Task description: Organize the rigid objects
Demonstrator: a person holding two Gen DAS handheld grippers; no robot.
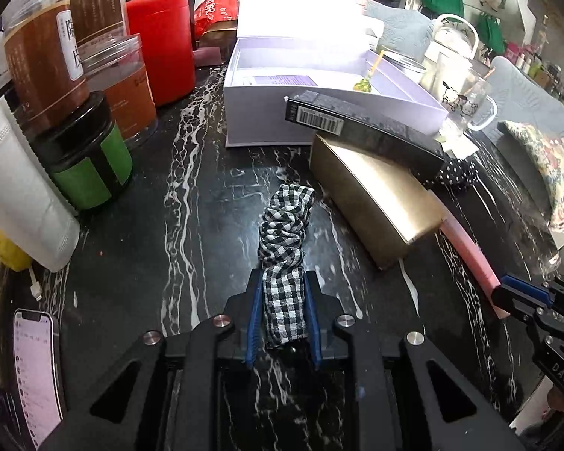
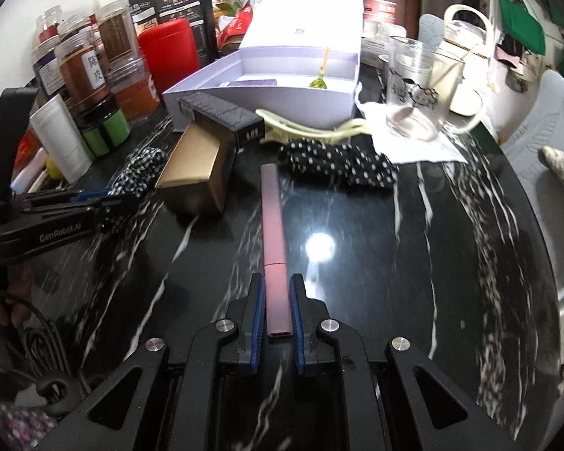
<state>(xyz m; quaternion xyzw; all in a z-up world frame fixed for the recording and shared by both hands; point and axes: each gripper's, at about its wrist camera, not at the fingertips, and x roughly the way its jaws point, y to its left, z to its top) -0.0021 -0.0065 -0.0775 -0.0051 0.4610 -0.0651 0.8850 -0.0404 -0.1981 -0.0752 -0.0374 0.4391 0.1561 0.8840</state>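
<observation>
On my left, my left gripper (image 1: pixel 284 314) is closed on the near end of the checked scrunchie (image 1: pixel 285 233), which trails away from my pads across the black marble table (image 1: pixel 191 233). It is soft cloth, light and floppy, so it should bunch under the squeeze and droop rather than slip. Just right of it lies the gold box (image 1: pixel 376 195) with the dark barcoded box (image 1: pixel 361 127) leaning on top; both look stiff, and I judge their long flat sides the place to pinch them. Further right, my right gripper (image 2: pixel 276 308) is clamped on the near end of the pink stick (image 2: pixel 272 218). It looks rigid, slim and smooth; held at one end it may swing, so I would keep it low
</observation>
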